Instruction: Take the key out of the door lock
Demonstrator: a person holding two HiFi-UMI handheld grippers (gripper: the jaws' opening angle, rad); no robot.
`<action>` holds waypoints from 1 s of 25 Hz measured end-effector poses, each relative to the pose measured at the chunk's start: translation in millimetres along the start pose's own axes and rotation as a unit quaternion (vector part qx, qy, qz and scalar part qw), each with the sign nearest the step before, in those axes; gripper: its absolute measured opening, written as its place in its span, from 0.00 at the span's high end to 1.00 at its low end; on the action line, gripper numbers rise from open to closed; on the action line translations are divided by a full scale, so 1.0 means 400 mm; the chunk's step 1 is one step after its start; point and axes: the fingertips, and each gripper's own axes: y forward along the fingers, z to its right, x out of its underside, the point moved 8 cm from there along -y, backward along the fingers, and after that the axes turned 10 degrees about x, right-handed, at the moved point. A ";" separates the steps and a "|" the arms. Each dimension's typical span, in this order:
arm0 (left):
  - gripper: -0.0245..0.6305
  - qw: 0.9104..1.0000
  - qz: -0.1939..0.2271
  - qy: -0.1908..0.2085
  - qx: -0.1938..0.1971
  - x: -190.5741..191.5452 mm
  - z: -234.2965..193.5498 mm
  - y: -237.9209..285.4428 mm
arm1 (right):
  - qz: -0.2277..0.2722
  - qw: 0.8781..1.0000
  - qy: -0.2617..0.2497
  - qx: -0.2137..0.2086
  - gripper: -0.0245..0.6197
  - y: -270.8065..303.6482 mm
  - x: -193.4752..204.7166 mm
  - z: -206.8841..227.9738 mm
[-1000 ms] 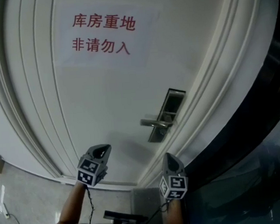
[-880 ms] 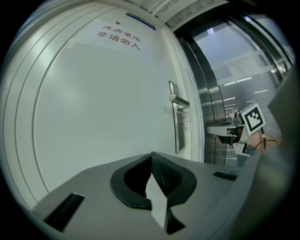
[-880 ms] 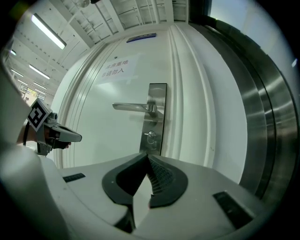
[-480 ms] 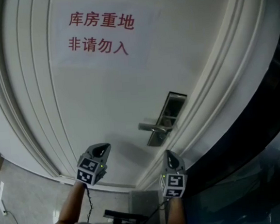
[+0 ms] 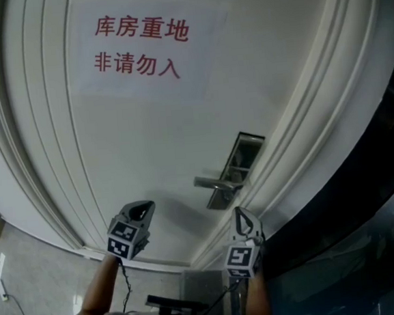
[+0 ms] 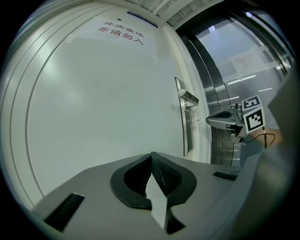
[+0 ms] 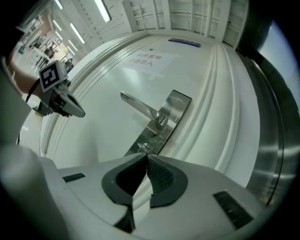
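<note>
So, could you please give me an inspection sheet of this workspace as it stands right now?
Surface: white panelled door.
Job's things: key sits in the metal lock plate, below the lever handle.
Clutter: paper sign with red characters on the door.
Grippers: left tongs shut, empty, off to the side of the lock; right tongs shut, empty, aimed at the key.
Cables: thin cable beside the left forearm.
Surroundings: glossy floor at left, dark glass panel at right.
</note>
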 end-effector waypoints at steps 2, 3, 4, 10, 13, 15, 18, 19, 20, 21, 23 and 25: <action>0.97 1.000 0.002 0.000 -0.003 -0.004 -0.005 0.001 | 0.003 0.999 -0.035 0.002 0.94 0.004 -0.009 -0.006; 0.97 1.000 0.003 0.000 -0.003 -0.005 -0.006 0.002 | 0.005 0.999 -0.051 0.003 0.94 0.005 -0.018 -0.008; 0.97 1.000 0.004 0.000 -0.004 -0.005 -0.008 0.001 | 0.006 0.998 -0.066 0.003 0.94 0.005 -0.030 -0.009; 0.97 1.000 0.005 -0.003 -0.010 -0.001 -0.017 -0.004 | 0.019 0.991 -0.136 -0.002 0.91 0.022 -0.025 -0.024; 0.97 1.000 0.006 -0.003 -0.012 -0.002 -0.022 -0.006 | 0.009 0.987 -0.157 -0.012 0.89 0.026 -0.030 -0.029; 0.97 1.000 0.008 -0.003 -0.013 -0.002 -0.025 -0.006 | 0.010 0.986 -0.168 -0.017 0.85 0.031 -0.029 -0.033; 0.97 1.000 0.010 -0.006 -0.014 -0.001 -0.027 -0.007 | 0.012 0.983 -0.179 -0.023 0.79 0.042 -0.025 -0.041; 0.97 1.000 0.010 -0.006 -0.014 -0.001 -0.028 -0.007 | 0.013 0.983 -0.183 -0.023 0.77 0.046 -0.024 -0.043; 0.97 1.000 0.010 -0.007 -0.014 -0.001 -0.030 -0.007 | 0.013 0.982 -0.187 -0.023 0.76 0.051 -0.023 -0.045; 0.97 1.000 0.010 -0.007 -0.015 -0.001 -0.032 -0.008 | 0.014 0.981 -0.192 -0.023 0.75 0.055 -0.022 -0.047; 0.97 1.000 0.010 -0.009 -0.017 0.001 -0.036 -0.009 | 0.016 0.978 -0.205 -0.024 0.74 0.066 -0.022 -0.051; 0.97 1.000 0.010 -0.011 -0.019 0.003 -0.040 -0.011 | 0.019 0.976 -0.217 -0.022 0.72 0.077 -0.022 -0.054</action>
